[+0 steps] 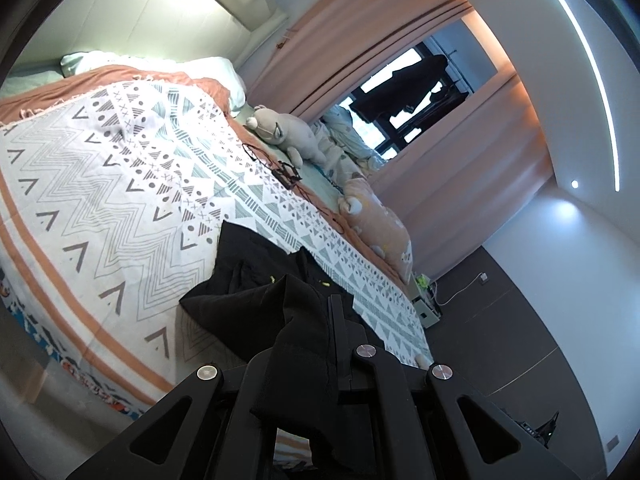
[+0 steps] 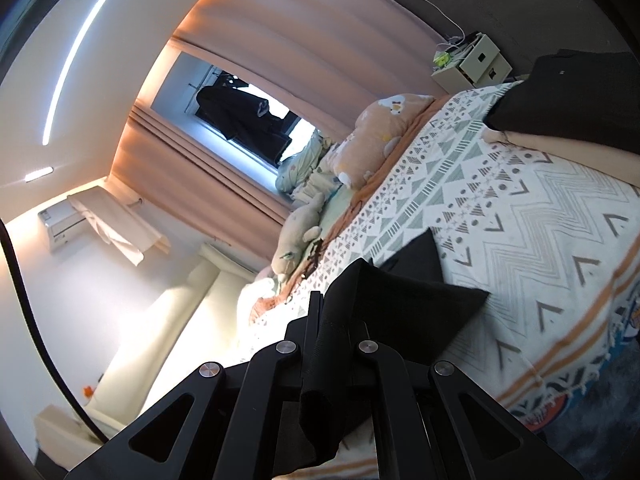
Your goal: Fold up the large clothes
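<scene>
A black garment [image 1: 256, 280] lies bunched on the patterned bedspread [image 1: 120, 184]. My left gripper [image 1: 320, 312] is shut on a fold of it, and the cloth drapes back over the fingers. In the right wrist view my right gripper [image 2: 332, 312] is shut on another part of the black garment [image 2: 404, 308], which is lifted above the bedspread [image 2: 540, 240]. Most of the garment's shape is hidden by its own folds.
Plush toys [image 1: 288, 132] and a peach pillow [image 1: 380, 224] line the bed's far side, with black glasses [image 1: 288, 172] near them. A folded dark cloth [image 2: 568, 96] lies at the bed's corner. A white nightstand [image 2: 472, 62], curtains [image 1: 460, 184] and a window are behind.
</scene>
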Demonstrator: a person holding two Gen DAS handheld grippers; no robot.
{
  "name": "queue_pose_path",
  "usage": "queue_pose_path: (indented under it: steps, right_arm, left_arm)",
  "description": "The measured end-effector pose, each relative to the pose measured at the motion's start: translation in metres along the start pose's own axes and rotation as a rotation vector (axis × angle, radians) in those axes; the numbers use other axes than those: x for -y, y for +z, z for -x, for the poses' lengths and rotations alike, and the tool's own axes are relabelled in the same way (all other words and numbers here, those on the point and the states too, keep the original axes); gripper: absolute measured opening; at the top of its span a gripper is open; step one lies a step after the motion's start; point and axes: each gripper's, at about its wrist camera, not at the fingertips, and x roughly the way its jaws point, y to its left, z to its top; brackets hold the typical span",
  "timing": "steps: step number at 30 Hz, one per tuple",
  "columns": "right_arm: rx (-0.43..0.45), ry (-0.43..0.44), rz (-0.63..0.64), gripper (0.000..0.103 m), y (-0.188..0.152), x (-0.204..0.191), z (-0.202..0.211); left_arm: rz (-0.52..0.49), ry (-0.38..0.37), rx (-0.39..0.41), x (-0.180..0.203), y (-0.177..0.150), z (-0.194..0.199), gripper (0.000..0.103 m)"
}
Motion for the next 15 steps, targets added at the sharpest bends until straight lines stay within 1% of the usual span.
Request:
queue_pose_path:
  steps: [7, 12, 15]
  right_arm:
    - [0.029, 0.036, -0.012, 0.004, 0.028, -0.013, -0.046]
    - [0.059, 0.067, -0.070, 0.004, 0.050, -0.016, -0.093]
    - [0.077, 0.071, -0.113, 0.004, 0.060, -0.015, -0.123]
  left_arm:
    - [-0.007, -0.004, 0.028, 0.014, 0.035, -0.040, 0.003]
    - [-0.025, 0.014, 0.038, 0.024, 0.063, -0.076, 0.003]
    - [-0.031, 0.039, 0.041, 0.028, 0.080, -0.101, 0.003]
